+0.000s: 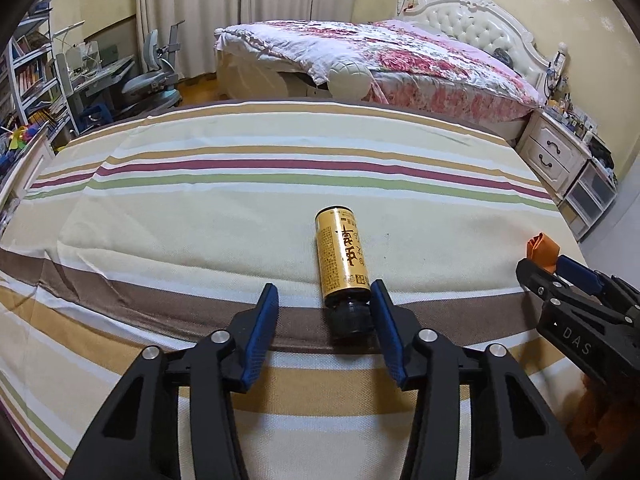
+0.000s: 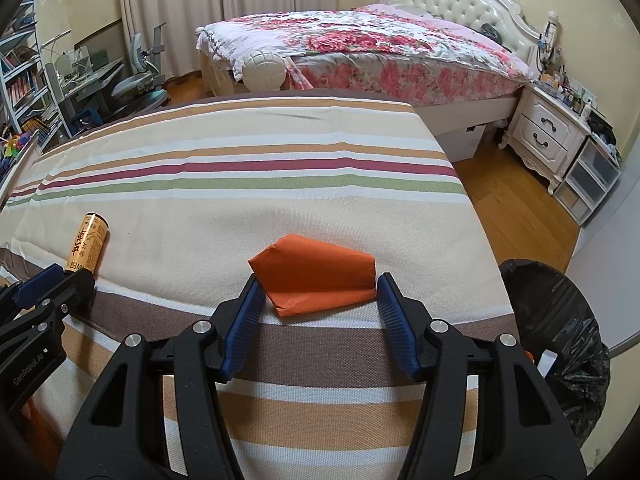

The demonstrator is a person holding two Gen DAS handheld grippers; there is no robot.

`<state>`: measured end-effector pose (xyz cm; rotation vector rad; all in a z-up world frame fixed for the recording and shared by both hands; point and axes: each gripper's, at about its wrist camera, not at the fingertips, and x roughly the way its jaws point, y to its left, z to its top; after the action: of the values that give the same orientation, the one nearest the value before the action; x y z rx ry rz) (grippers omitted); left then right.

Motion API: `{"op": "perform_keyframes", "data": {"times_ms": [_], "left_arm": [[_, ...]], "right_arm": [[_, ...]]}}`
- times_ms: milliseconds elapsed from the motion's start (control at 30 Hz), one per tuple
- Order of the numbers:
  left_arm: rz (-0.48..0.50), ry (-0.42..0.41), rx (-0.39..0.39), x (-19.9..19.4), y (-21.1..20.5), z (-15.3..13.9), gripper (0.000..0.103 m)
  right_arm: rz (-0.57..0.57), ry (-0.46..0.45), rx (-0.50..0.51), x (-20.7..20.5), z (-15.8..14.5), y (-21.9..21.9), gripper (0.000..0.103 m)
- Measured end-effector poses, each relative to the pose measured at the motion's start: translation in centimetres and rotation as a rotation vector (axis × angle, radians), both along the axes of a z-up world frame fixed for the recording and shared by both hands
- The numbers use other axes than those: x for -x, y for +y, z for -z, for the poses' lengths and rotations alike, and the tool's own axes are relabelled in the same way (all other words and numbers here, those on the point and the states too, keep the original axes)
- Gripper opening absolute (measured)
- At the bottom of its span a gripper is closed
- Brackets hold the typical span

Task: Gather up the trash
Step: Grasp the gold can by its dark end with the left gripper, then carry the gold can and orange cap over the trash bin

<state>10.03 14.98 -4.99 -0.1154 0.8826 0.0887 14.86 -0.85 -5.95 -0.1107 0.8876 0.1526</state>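
Left gripper (image 1: 325, 300) jaws apart around the black cap of the gold bottle (image 1: 342, 256) lying on the striped cloth (image 1: 200, 220), one pad touching. Right gripper (image 2: 318, 294) clamps the orange paper wad (image 2: 316, 282). Black-lined bin (image 2: 560, 320) near right.

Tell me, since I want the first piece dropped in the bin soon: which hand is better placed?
Right, probably. The right gripper has its jaws on both sides of the orange paper, and the black-lined bin stands just off its side of the table. The left gripper only reaches the bottle by its cap.
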Motion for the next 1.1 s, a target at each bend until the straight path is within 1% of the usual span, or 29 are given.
{"op": "perform_keyframes", "data": {"times_ms": [67,167,533,733,933,1100], "left_arm": [[0.012,-0.002,-0.011,0.0,-0.1,0.0,0.034],[0.025,-0.005,-0.019,0.0,-0.2,0.1,0.025],[0.051,-0.013,-0.034,-0.1,-0.6,0.2,0.025],[0.050,-0.011,-0.034,0.0,-0.6,0.2,0.025],[0.052,-0.013,-0.038,0.2,-0.7,0.1,0.025],[0.056,-0.015,-0.026,1.3,-0.9,0.1,0.025]], "right_arm": [[0.000,0.000,0.001,0.0,0.0,0.0,0.058],[0.000,-0.001,0.001,0.0,0.0,0.0,0.058],[0.001,-0.004,0.012,-0.1,-0.2,0.2,0.056],[0.005,-0.004,0.024,0.7,-0.4,0.1,0.055],[-0.004,-0.005,0.038,2.1,-0.3,0.2,0.055],[0.001,-0.012,0.026,3.9,-0.5,-0.3,0.055]]}}
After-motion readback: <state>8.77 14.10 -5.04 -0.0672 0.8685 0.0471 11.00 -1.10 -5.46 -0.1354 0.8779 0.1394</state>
